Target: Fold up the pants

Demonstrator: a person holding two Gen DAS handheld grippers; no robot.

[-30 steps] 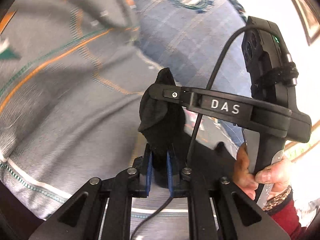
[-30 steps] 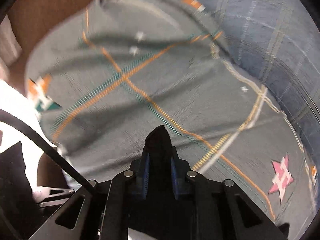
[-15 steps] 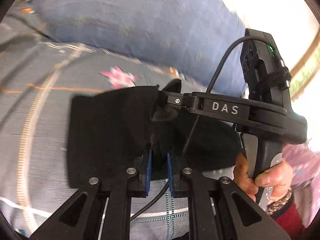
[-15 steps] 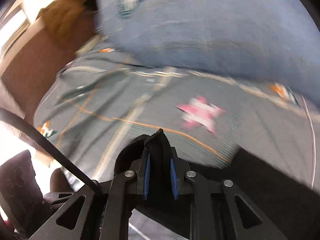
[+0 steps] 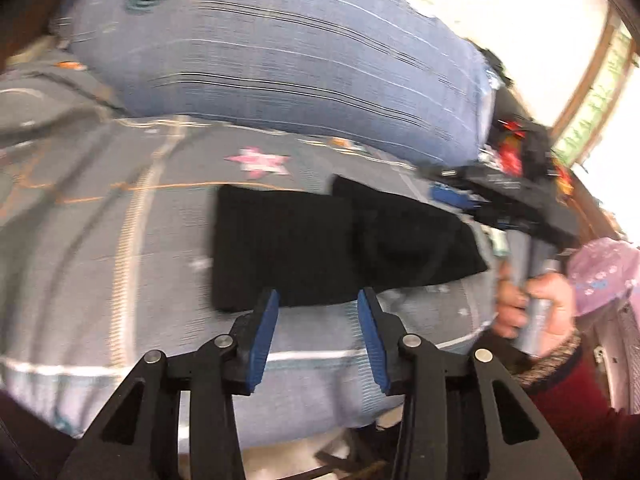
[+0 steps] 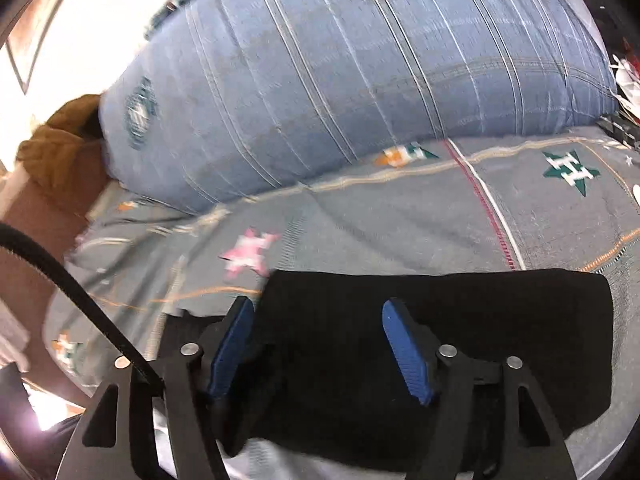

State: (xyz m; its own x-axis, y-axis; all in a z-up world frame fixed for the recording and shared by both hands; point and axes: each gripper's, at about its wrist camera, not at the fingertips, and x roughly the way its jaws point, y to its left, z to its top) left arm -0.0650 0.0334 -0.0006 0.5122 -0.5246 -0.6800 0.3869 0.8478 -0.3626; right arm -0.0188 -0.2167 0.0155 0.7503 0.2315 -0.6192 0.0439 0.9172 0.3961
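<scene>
The black pants (image 5: 320,248) lie folded flat on the grey patterned bedspread (image 5: 100,240). In the right wrist view the pants (image 6: 500,340) fill the lower middle. My left gripper (image 5: 318,300) is open and empty, its blue pads just at the near edge of the pants. My right gripper (image 6: 316,308) is open and empty, its jaws spread over the pants' left part. The right gripper body also shows in the left wrist view (image 5: 516,204), held in a hand at the pants' right end.
A large blue striped pillow (image 5: 280,52) lies along the far side of the bed, also in the right wrist view (image 6: 360,72). A brown cushion (image 6: 60,148) sits at far left. Bed's near edge (image 5: 320,360) runs just under my left gripper.
Both grippers have opened and let go of the black pants, which now lie flat on the bedspread. Both grippers have drawn back a little toward the near edge.
</scene>
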